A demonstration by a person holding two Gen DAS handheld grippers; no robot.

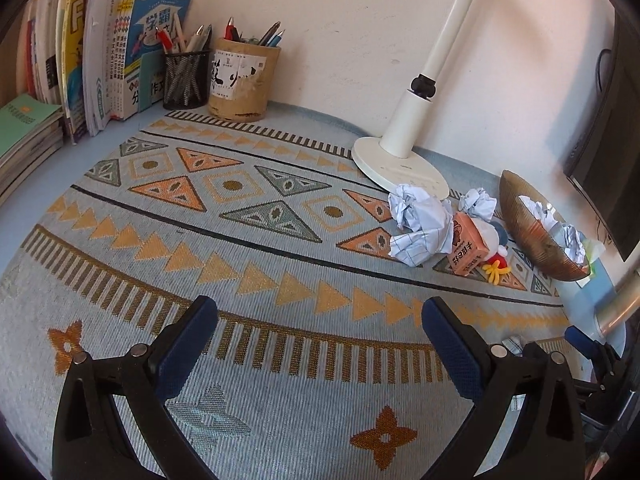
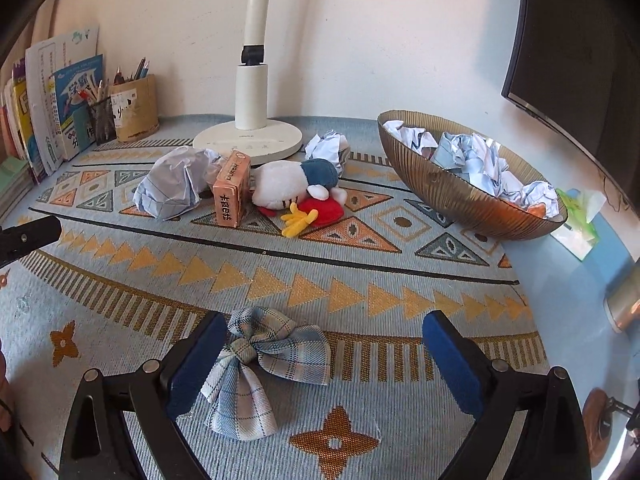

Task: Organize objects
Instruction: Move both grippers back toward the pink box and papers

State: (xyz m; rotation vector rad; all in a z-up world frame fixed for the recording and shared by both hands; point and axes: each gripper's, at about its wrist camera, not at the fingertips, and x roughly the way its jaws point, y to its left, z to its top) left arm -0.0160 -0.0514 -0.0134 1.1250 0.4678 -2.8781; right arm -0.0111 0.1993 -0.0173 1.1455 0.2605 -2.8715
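My right gripper (image 2: 324, 340) is open low over the patterned mat, and a blue plaid cloth bow (image 2: 262, 364) lies between its fingers, close to the left finger (image 2: 196, 364). My left gripper (image 1: 320, 320) is open and empty over bare mat. Further back lie a big crumpled paper ball (image 2: 174, 186), an orange card box (image 2: 232, 194), a plush duck (image 2: 294, 190) and a smaller paper ball (image 2: 328, 148). The same pile shows in the left wrist view: the paper ball (image 1: 420, 226), the box (image 1: 468, 246). A ribbed brown bowl (image 2: 448, 192) holds several paper balls.
A white lamp base (image 2: 248, 140) stands behind the pile. Pen holders (image 1: 240, 78) and upright books (image 1: 104, 52) line the back left, with stacked booklets (image 1: 24, 136) beside them. A dark monitor (image 2: 576, 60) hangs at right. A green tissue pack (image 2: 580, 216) lies behind the bowl.
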